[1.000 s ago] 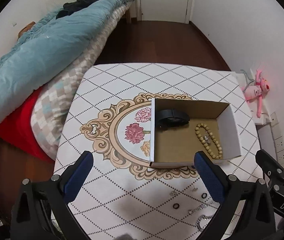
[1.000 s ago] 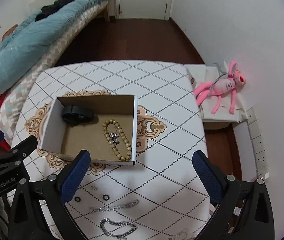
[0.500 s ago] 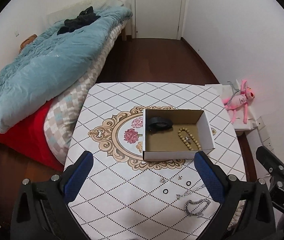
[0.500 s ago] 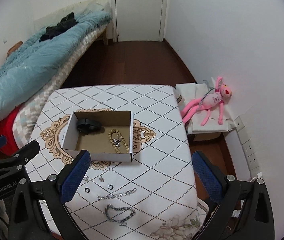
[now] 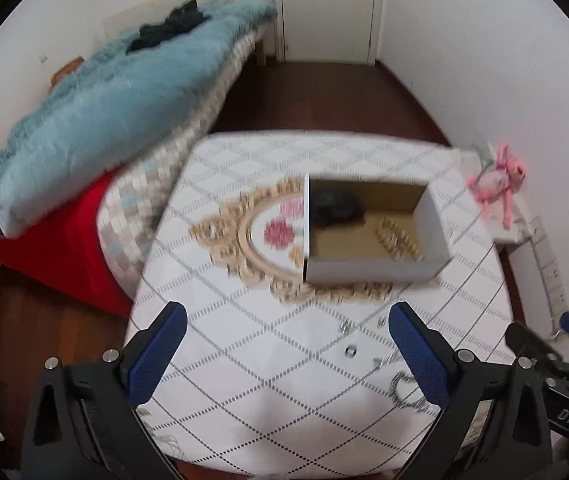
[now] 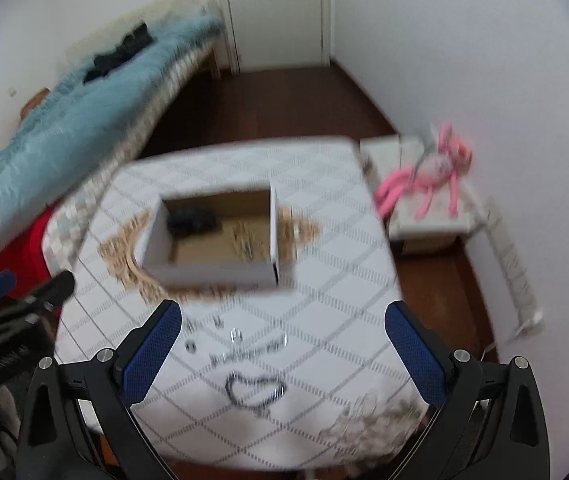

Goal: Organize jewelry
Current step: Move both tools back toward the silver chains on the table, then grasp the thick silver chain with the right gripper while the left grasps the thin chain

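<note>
Only the right wrist view shows the chain bracelet (image 6: 254,390) whole — left half-hidden.

A home bedroom: bed (image 5: 96,120) with blue duvet, door (image 5: 328,8), plush toy (image 6: 428,176).

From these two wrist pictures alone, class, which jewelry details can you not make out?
- Small pieces on the tablecloth: motion blur, too small to identify, right wrist view.
- Chain: partly hidden behind the left gripper finger, left wrist view.
- Dark item in the box: blurred, shape unclear.
</note>
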### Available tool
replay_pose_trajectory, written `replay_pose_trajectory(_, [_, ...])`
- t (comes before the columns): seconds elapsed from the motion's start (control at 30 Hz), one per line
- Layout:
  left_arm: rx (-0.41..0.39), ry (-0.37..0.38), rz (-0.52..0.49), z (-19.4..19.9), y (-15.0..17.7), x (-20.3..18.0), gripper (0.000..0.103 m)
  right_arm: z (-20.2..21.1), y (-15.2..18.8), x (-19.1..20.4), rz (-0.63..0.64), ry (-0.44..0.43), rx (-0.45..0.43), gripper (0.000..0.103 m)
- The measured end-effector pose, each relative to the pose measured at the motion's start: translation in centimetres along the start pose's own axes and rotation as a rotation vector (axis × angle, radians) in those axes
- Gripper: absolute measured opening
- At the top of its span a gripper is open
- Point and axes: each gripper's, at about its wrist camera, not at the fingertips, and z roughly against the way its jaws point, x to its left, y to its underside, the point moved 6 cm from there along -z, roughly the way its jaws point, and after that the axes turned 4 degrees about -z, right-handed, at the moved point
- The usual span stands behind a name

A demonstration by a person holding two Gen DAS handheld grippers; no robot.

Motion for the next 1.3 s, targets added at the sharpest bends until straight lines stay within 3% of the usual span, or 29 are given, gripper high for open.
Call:
replay_pose_trajectory(0.1, [0.072, -0.018, -0.005, -3.0, 2.6, -0.1, 0.103, -3.8, 2.7, -1.4, -0.055, -0.007, 0.092, 0.101])
replay_pose_trajectory(0.17, [0.106, -0.021, -0.007, -4.5, 4.0, -0.1, 0.103, -6.5, 4.9, -2.4, -0.1, -0.013, 0.158, 0.091])
replay_pose_trajectory(0.27, [0.146, -0.029, -0.016, -6.1, 5.6, -0.2, 0.103, -9.6, 7.6, -3.3, -0.139, -0.008, 0.222, 0.086])
replay_pose_trajectory(0.47, [0.183, -0.036, -0.028, -7.9, 7.8, -0.6, 0.103, -12.2, 10.5, -3.3, -0.127, 0.006, 0.24, 0.068])
replay_pose_trajectory(0.6, [0.207, -0.031, -0.032, -8.7, 8.7, -0.8, 0.103, -12.2, 10.6, -2.3, -0.042, 0.079, 0.195, 0.046])
replay_pose_trajectory(0.63, [0.208, -0.03, -0.035, -8.8, 8.7, -0.9, 0.103, -12.2, 10.6, -2.0, -0.029, 0.085, 0.188, 0.035])
replay_pose_trajectory(0.67, [0.205, -0.025, -0.04, -8.8, 8.7, -1.1, 0.103, -12.2, 10.6, -1.8, -0.013, 0.09, 0.178, 0.017])
replay_pose_trajectory(0.7, [0.198, -0.017, -0.049, -8.8, 8.7, -1.4, 0.103, -12.2, 10.5, -1.7, -0.004, 0.09, 0.176, 0.008])
replay_pose_trajectory(0.83, [0.18, 0.031, -0.092, -8.9, 8.4, -3.3, 0.102, -12.2, 10.2, -1.9, 0.017, 0.097, 0.166, 0.008])
replay_pose_trajectory(1.0, [0.193, 0.09, -0.155, -9.8, 8.5, -6.3, 0.102, -11.9, 8.8, -5.7, -0.104, 0.095, 0.157, 0.008])
replay_pose_trajectory(1.3, [0.194, 0.162, -0.269, -11.0, 8.5, -10.7, 0.082, -11.8, 8.2, -8.5, -0.175, 0.077, 0.155, 0.008])
